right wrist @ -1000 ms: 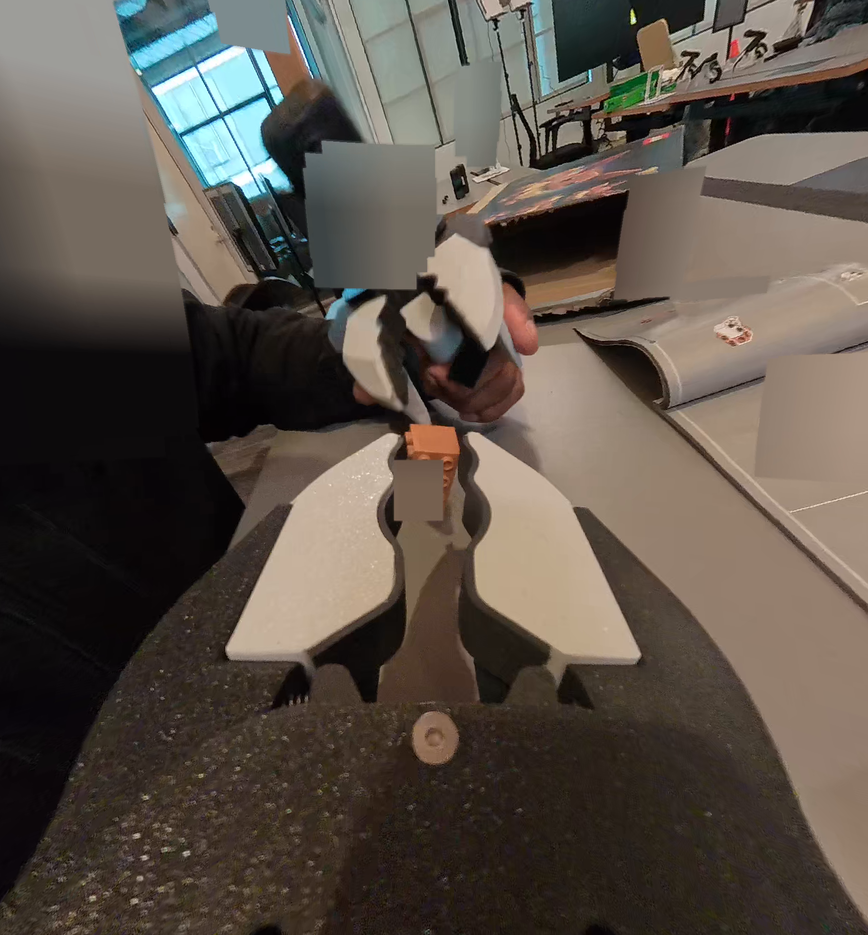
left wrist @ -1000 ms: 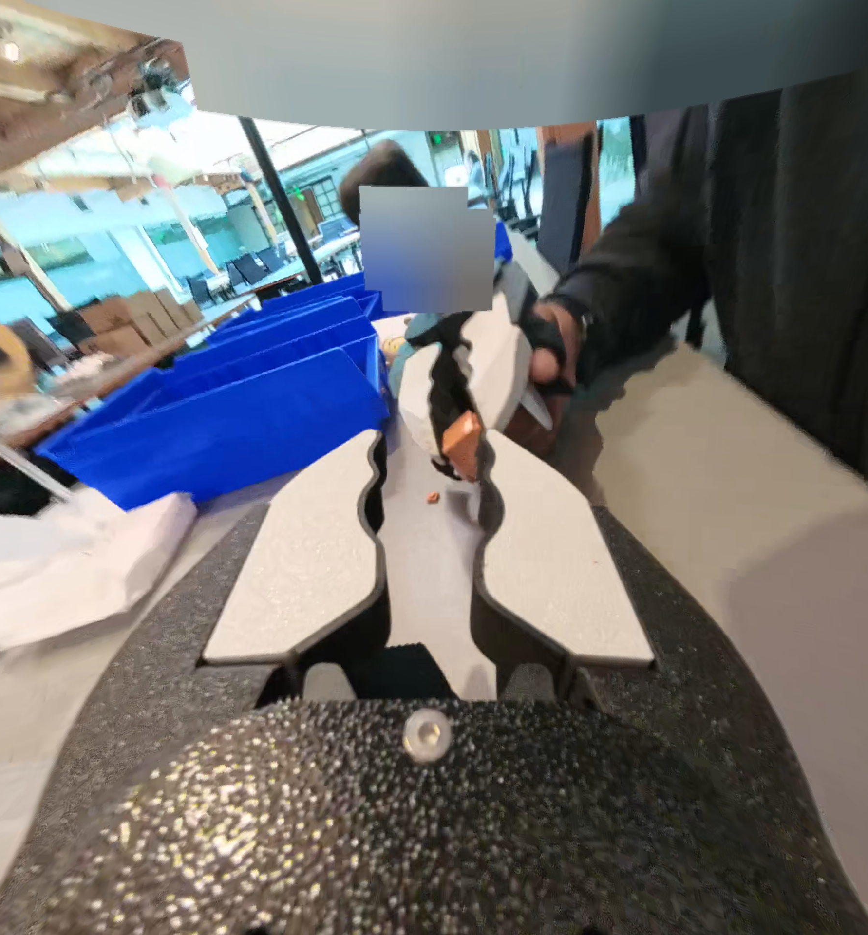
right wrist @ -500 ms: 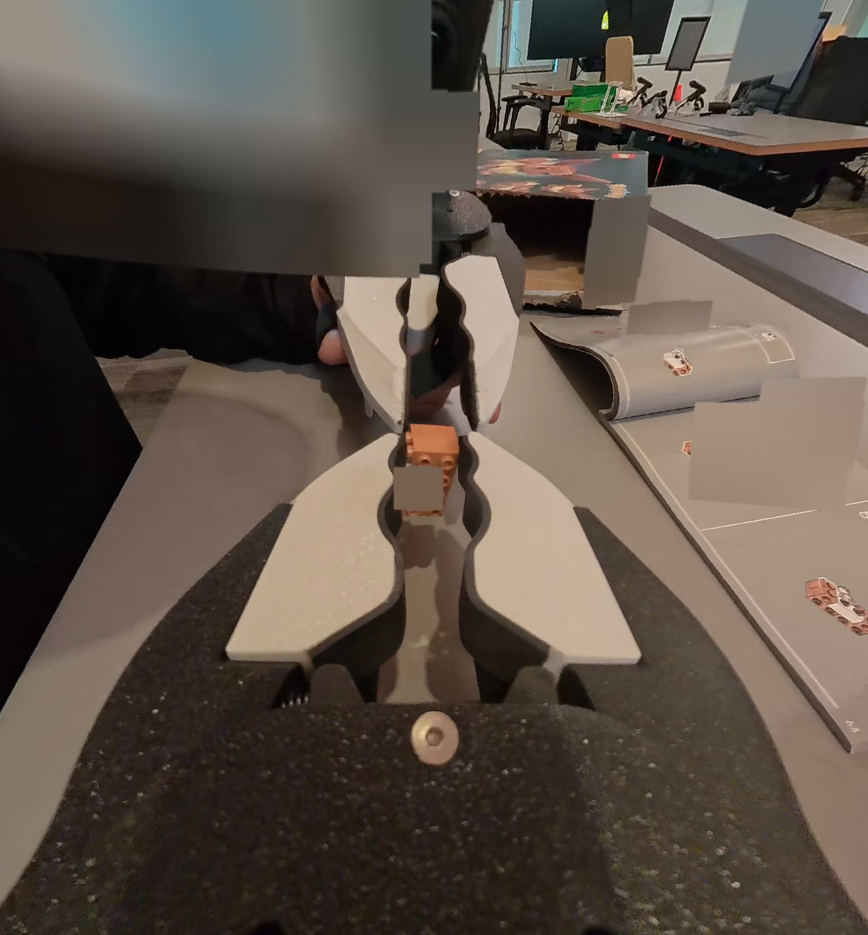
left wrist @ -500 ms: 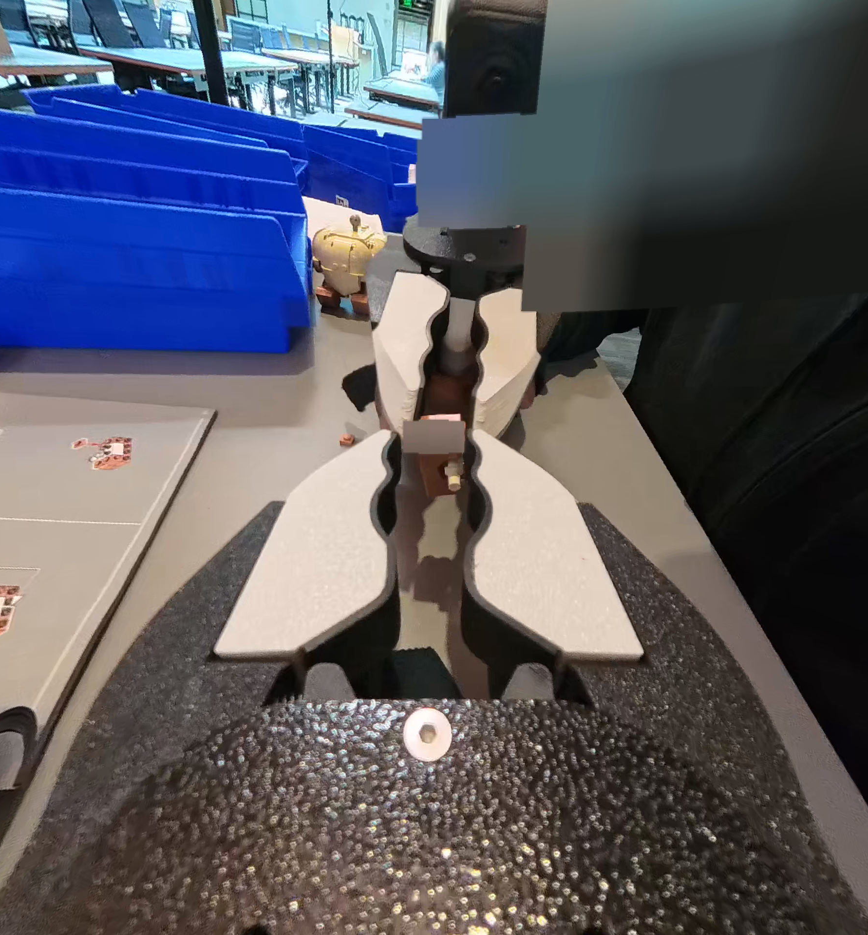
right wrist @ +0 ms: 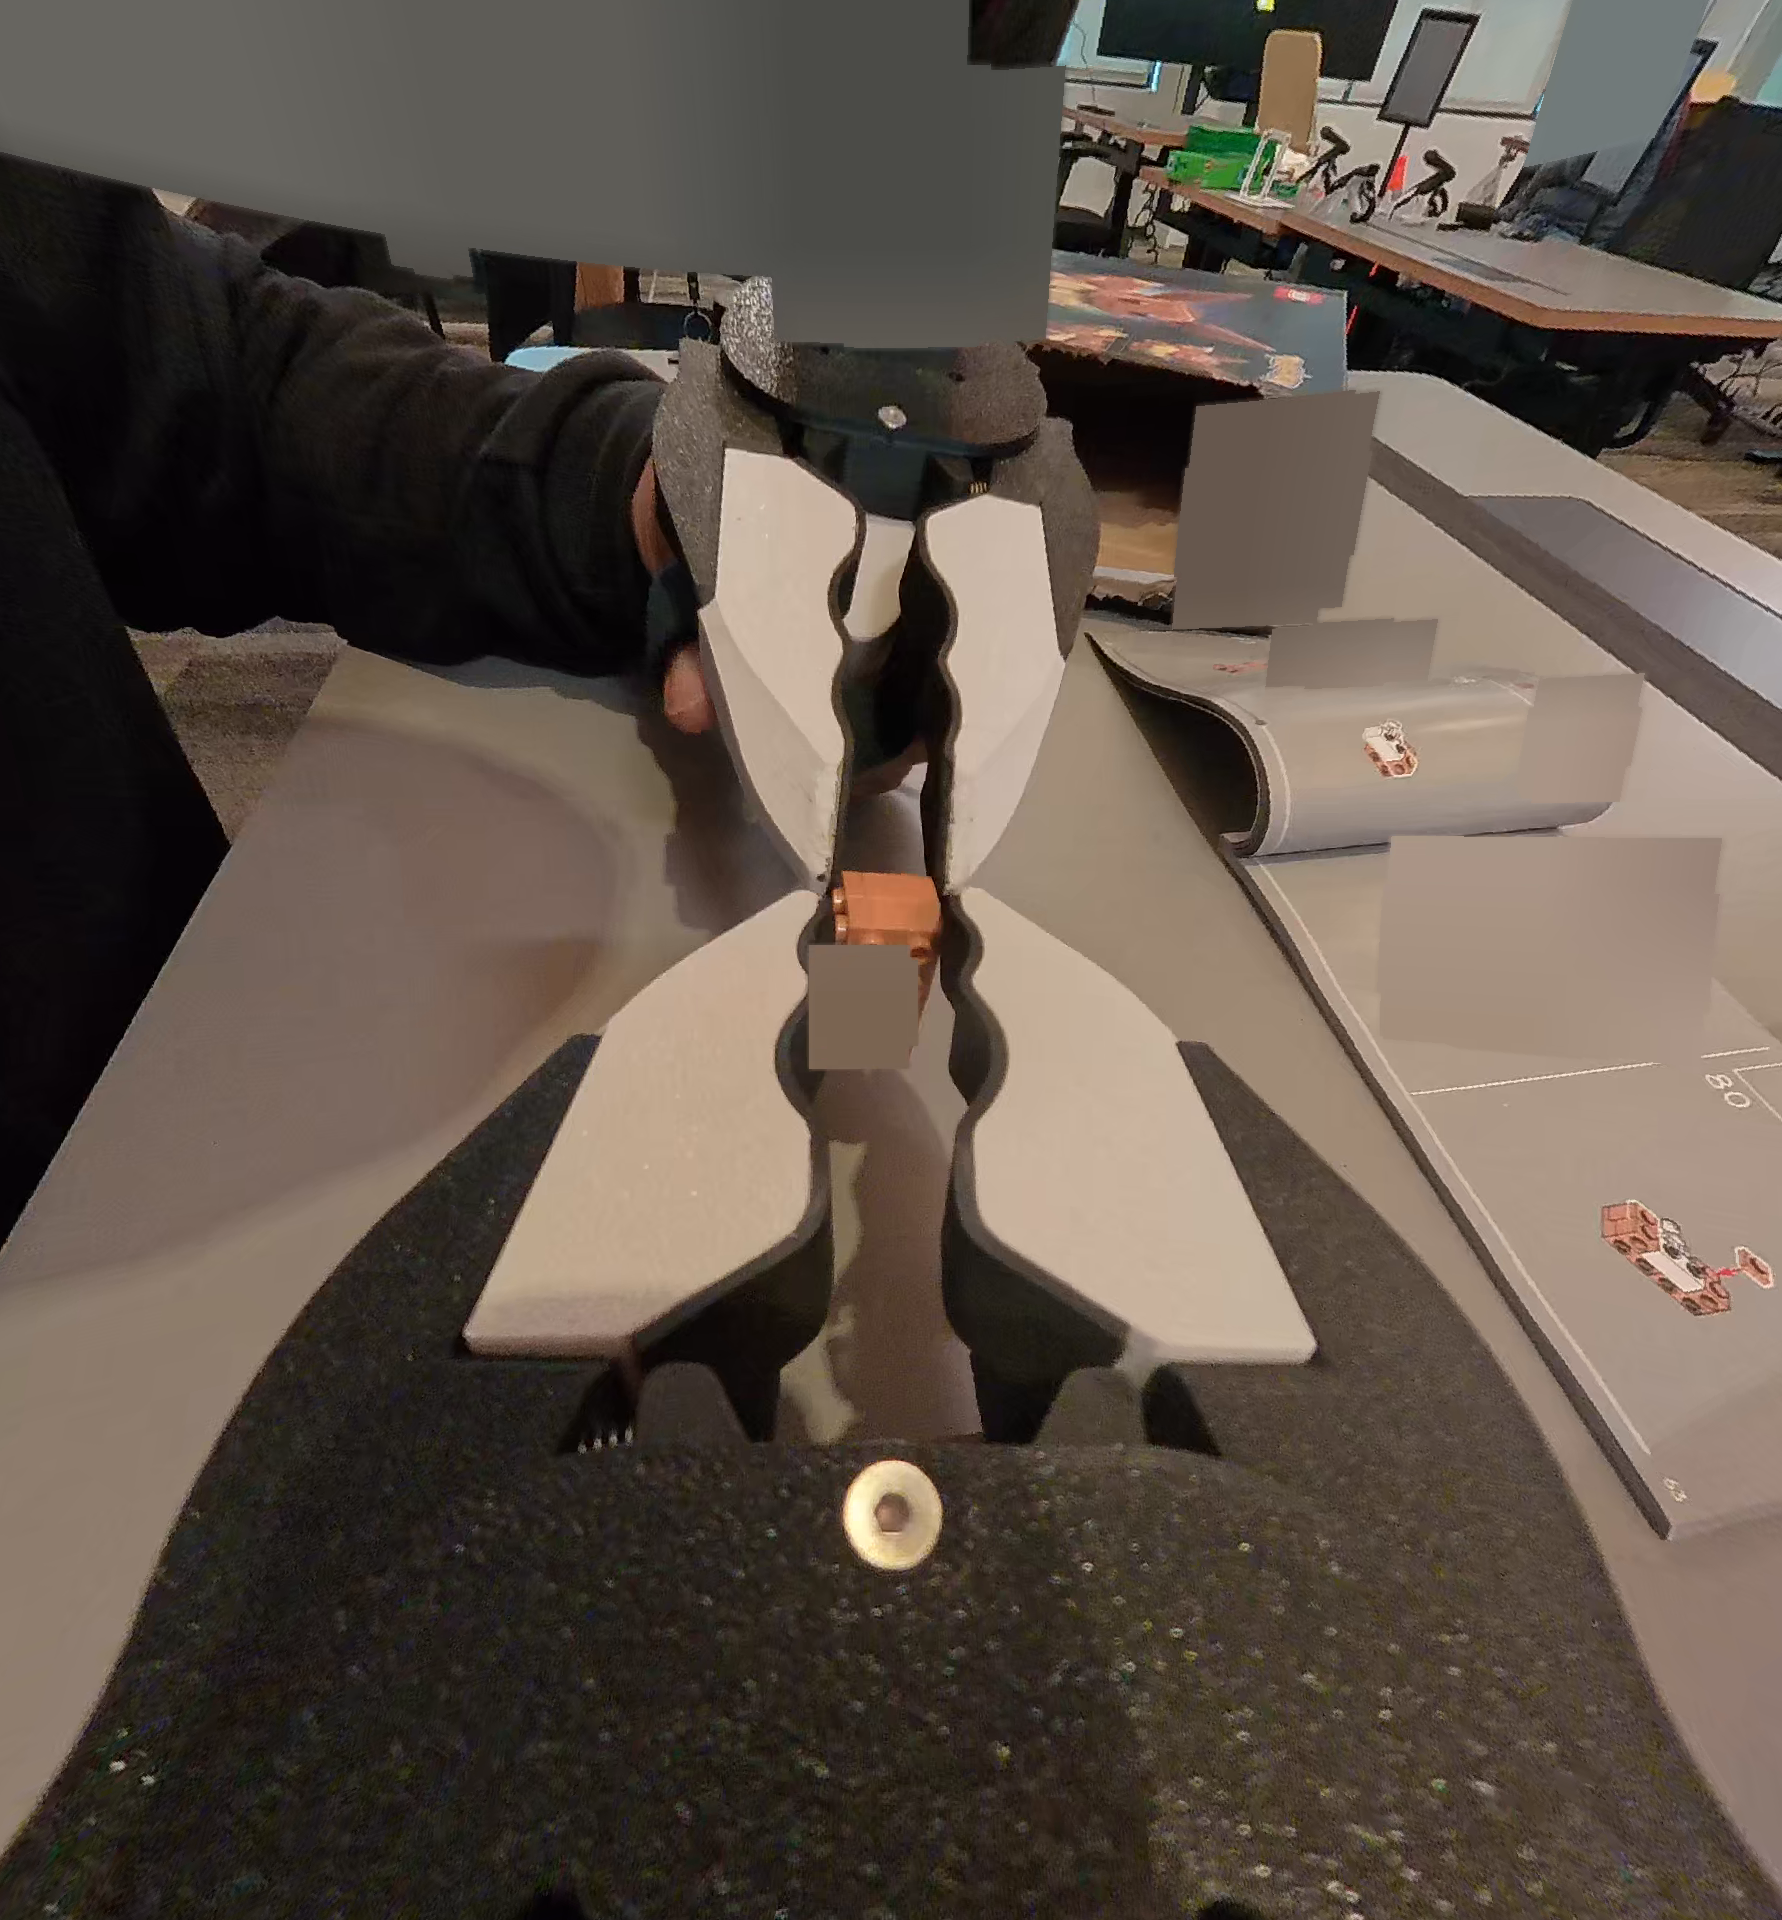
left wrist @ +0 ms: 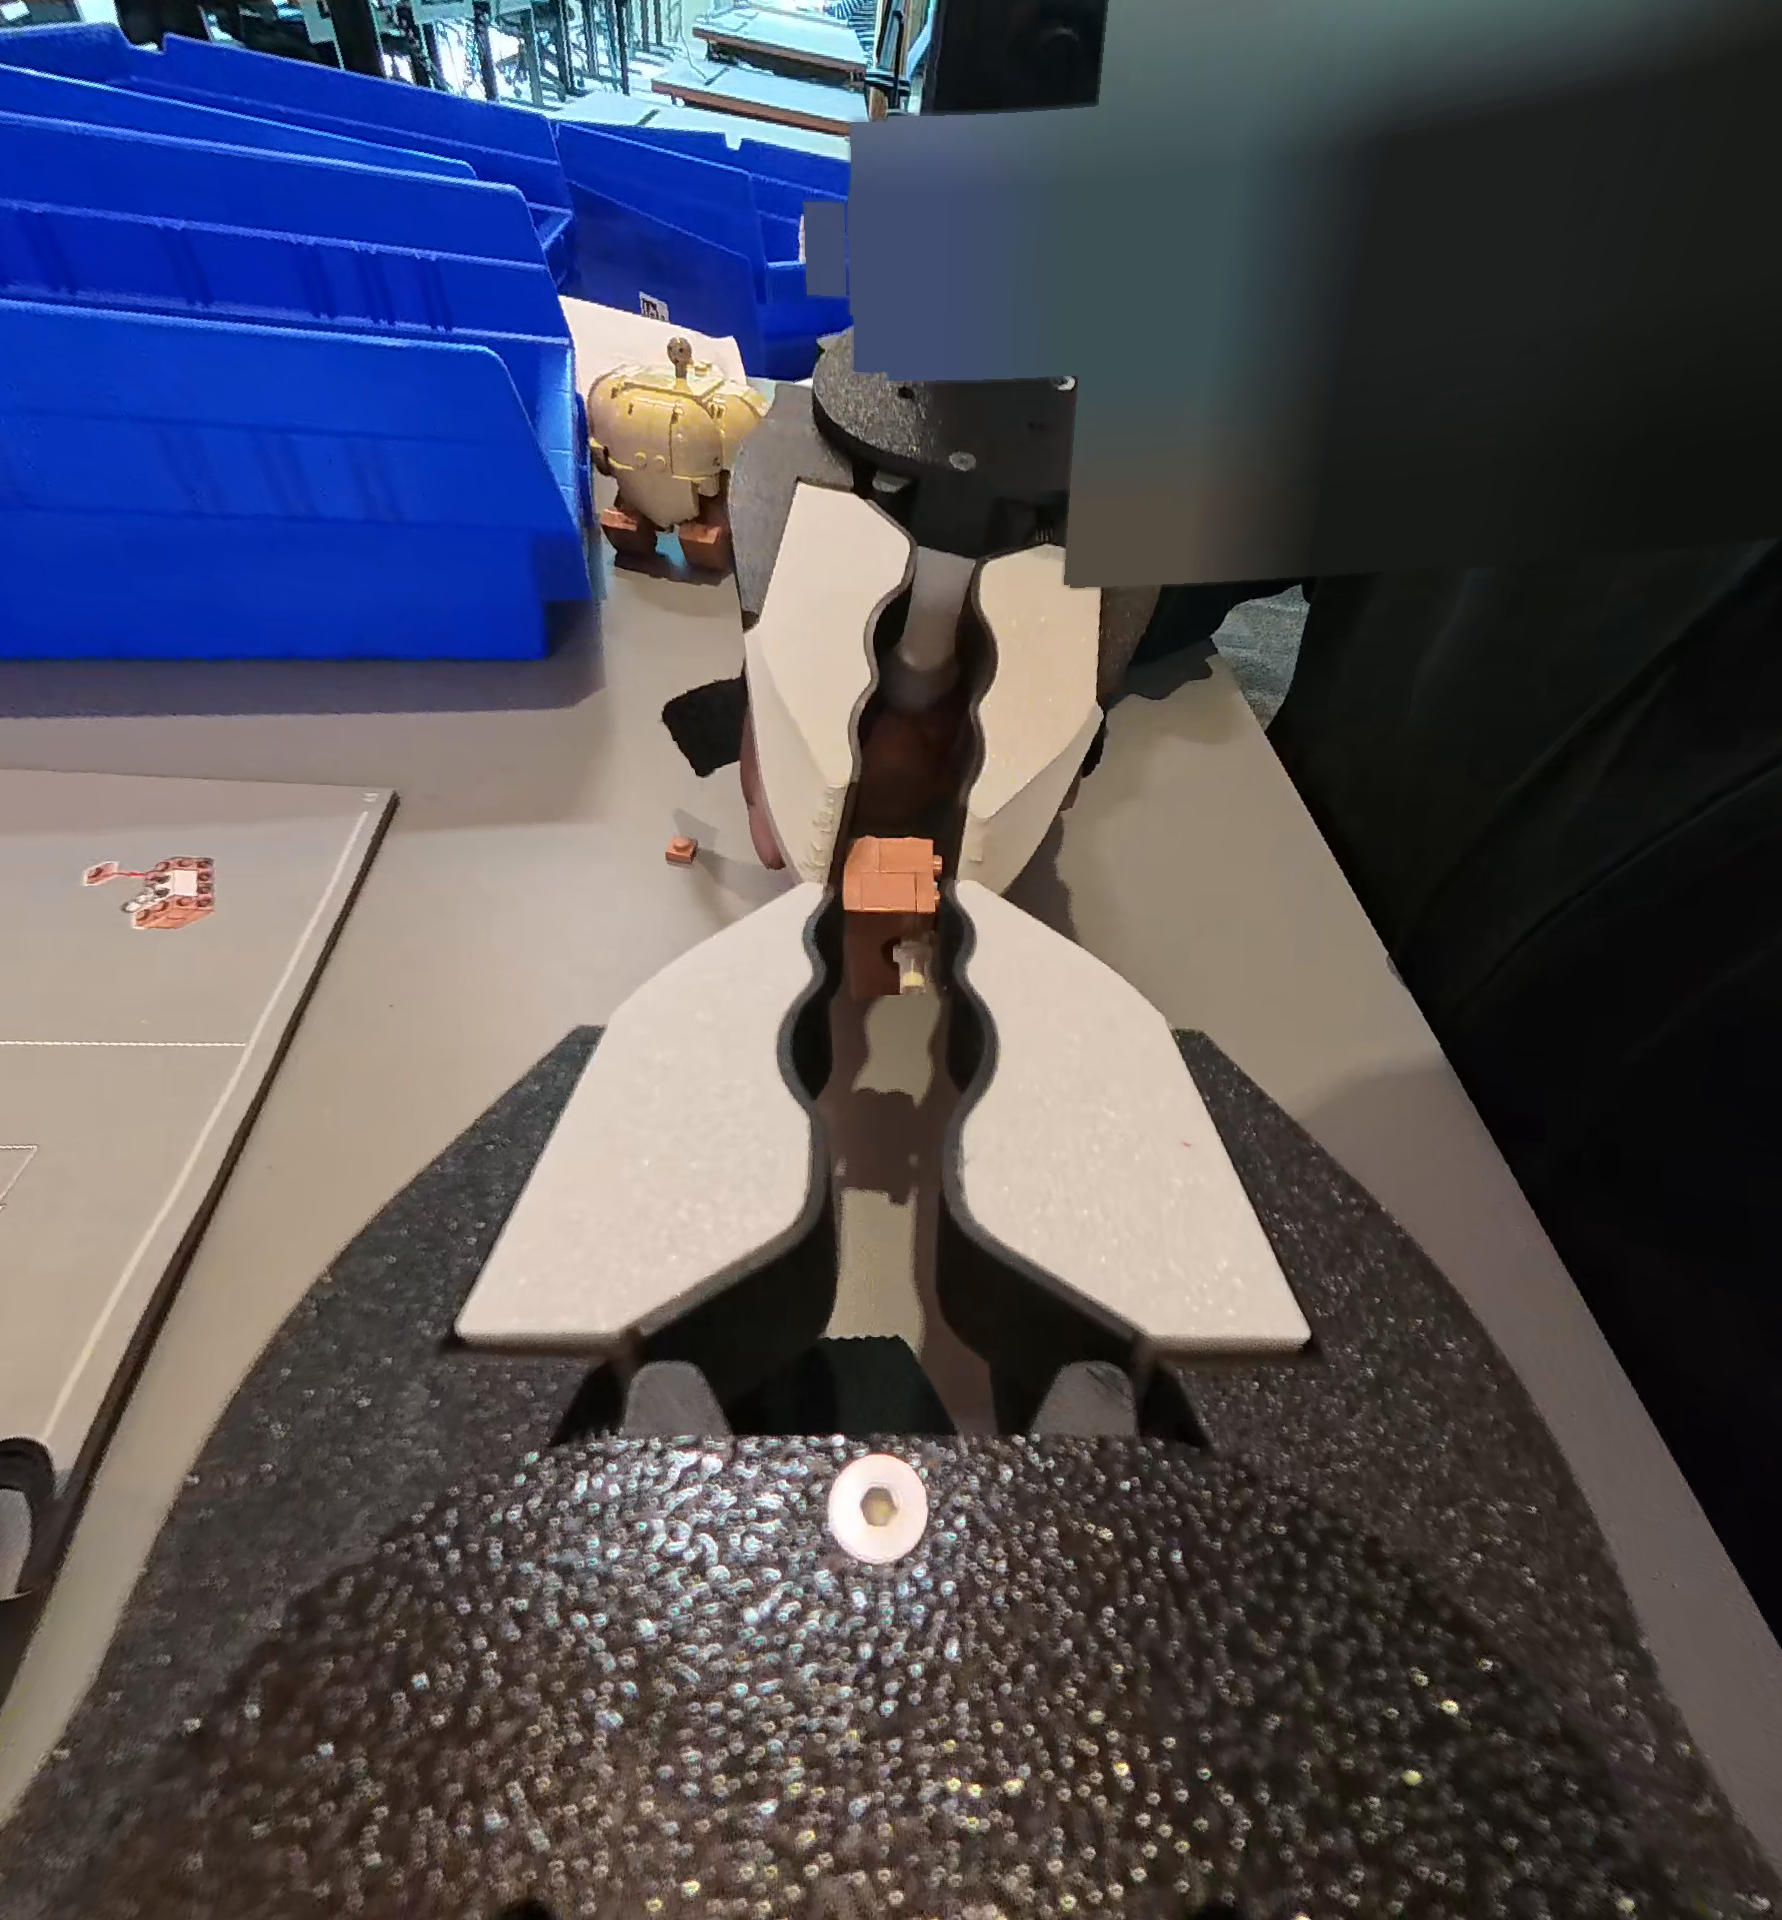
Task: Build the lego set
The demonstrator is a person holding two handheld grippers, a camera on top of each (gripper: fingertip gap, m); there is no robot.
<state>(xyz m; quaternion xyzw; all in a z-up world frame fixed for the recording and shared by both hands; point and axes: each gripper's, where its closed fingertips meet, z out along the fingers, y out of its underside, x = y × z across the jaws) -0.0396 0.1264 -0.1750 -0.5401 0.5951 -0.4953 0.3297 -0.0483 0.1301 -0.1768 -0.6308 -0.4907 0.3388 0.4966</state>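
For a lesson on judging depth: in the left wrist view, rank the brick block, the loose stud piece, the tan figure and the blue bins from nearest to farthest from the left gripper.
1. Brick block, at the left gripper's fingertips.
2. Loose stud piece, on the table, ahead left.
3. Tan figure, farther back, left of centre.
4. Blue bins: beside the figure, too close to call.

Brick block [left wrist: 889, 883] between the tongs: orange-copper upper part, darker brown lower part, with a small cream peg [left wrist: 911, 974] on its near face. Left tongs [left wrist: 887, 914] and right tongs [right wrist: 882, 925]: pale grey fingers [left wrist: 679, 1143] edged in black, on speckled black bodies. Loose stud piece [left wrist: 681, 851]: reddish brown. Worktop [left wrist: 513, 935]: plain matt grey. Booklet [left wrist: 139, 987] on left: grey pages, thin white lines, small brown-and-white brick drawings. Bins [left wrist: 222, 416] far left: saturated blue. Round figure [left wrist: 671, 447] beside bins: tan-yellow, brown feet. Sleeve [right wrist: 295, 447]: black.
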